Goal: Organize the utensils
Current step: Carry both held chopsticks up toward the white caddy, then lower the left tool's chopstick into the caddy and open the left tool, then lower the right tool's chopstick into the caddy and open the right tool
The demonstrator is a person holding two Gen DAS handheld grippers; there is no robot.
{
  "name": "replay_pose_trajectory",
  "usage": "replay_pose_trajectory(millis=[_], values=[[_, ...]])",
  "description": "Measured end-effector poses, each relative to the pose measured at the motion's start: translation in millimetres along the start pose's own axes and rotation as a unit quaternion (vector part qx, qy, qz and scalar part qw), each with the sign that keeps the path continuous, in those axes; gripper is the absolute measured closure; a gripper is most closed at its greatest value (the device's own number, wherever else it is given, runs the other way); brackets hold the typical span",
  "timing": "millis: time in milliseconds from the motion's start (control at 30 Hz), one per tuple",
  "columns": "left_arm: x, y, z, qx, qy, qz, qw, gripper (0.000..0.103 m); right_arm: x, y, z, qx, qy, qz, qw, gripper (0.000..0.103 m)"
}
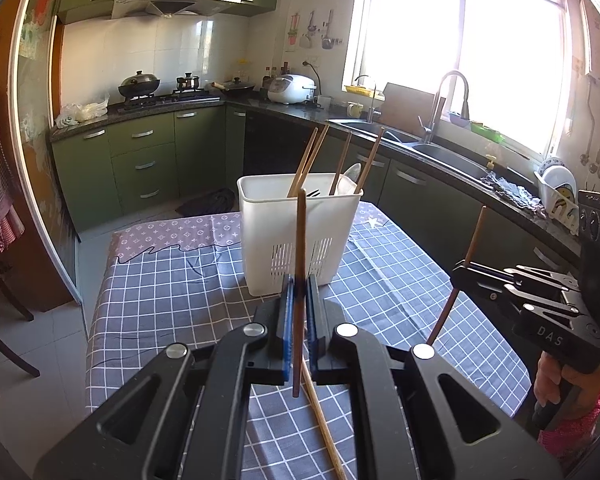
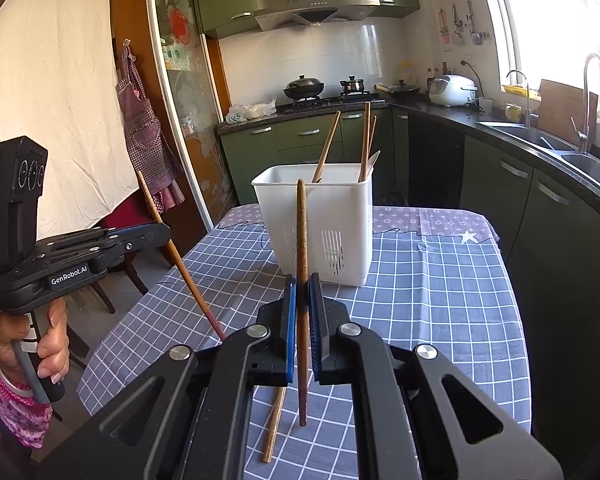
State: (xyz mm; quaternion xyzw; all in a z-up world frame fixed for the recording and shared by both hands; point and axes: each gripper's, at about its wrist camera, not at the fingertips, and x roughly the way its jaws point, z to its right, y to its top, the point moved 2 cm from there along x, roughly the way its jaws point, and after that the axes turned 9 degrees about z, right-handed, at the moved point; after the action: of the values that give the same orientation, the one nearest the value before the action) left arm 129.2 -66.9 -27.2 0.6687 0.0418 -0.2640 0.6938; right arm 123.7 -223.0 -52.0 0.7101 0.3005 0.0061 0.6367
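In the left wrist view my left gripper [image 1: 300,286] is shut on a dark brown chopstick [image 1: 300,236], held upright just in front of the white utensil holder [image 1: 260,220]. The right gripper [image 1: 462,271] hangs at the right, shut on a second chopstick [image 1: 475,236]. The right wrist view shows the right gripper [image 2: 302,286] clamping its chopstick [image 2: 301,232] upright before the holder [image 2: 340,208], and the left gripper [image 2: 162,234] at the left with its slanted chopstick [image 2: 180,264]. Several chopsticks [image 1: 306,160] stand in the holder. A light chopstick [image 1: 326,428] [image 2: 274,424] lies on the cloth below both grippers.
The table wears a blue checked cloth [image 1: 172,280] [image 2: 440,288]. Green cabinets, a stove with pans [image 1: 140,86] and a sink [image 1: 452,156] line the far walls. A chair [image 1: 4,320] stands left of the table. A hand [image 2: 54,344] grips the left tool's handle.
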Motion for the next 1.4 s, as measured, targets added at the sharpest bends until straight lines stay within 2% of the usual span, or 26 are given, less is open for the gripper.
replay_pose_trajectory(millis=[133, 300, 500, 667, 800, 967, 1133, 1400], values=[[-6.3, 22.5, 1.5, 0.003, -0.012, 0.009, 0.9999, 0.097, -6.7, 17.8, -2.1, -0.010, 0.003, 0.014, 1.000, 0.096], [-14.2, 77.1, 7.7, 0.016, -0.021, 0.044, 0.9987, 0.097, -11.9, 34.0, -4.4, -0.018, 0.010, 0.026, 0.999, 0.096], [-10.0, 143.5, 11.4, 0.034, 0.000, 0.107, 0.9937, 0.097, -13.4, 64.2, -1.4, -0.019, 0.016, 0.047, 0.999, 0.096], [20.4, 171.0, 9.0, 0.038, 0.024, 0.139, 0.9892, 0.097, -20.4, 111.8, -0.6, -0.020, 0.013, 0.100, 0.995, 0.096], [57.1, 170.6, -0.7, 0.023, 0.035, 0.128, 0.9909, 0.097, -21.4, 151.0, -0.5, -0.016, 0.009, 0.155, 0.988, 0.096], [99.2, 143.0, -15.3, 0.010, 0.046, 0.068, 0.9966, 0.097, 4.4, 187.6, 1.4, -0.018, -0.011, 0.188, 0.982, 0.096], [116.0, 114.2, -22.2, 0.011, 0.043, 0.025, 0.9987, 0.094, 54.1, 192.1, 9.0, -0.019, -0.034, 0.163, 0.986, 0.096], [86.4, 109.1, -16.2, 0.029, 0.034, 0.036, 0.9984, 0.088, 108.3, 166.0, 26.2, -0.013, -0.055, 0.114, 0.992, 0.096]])
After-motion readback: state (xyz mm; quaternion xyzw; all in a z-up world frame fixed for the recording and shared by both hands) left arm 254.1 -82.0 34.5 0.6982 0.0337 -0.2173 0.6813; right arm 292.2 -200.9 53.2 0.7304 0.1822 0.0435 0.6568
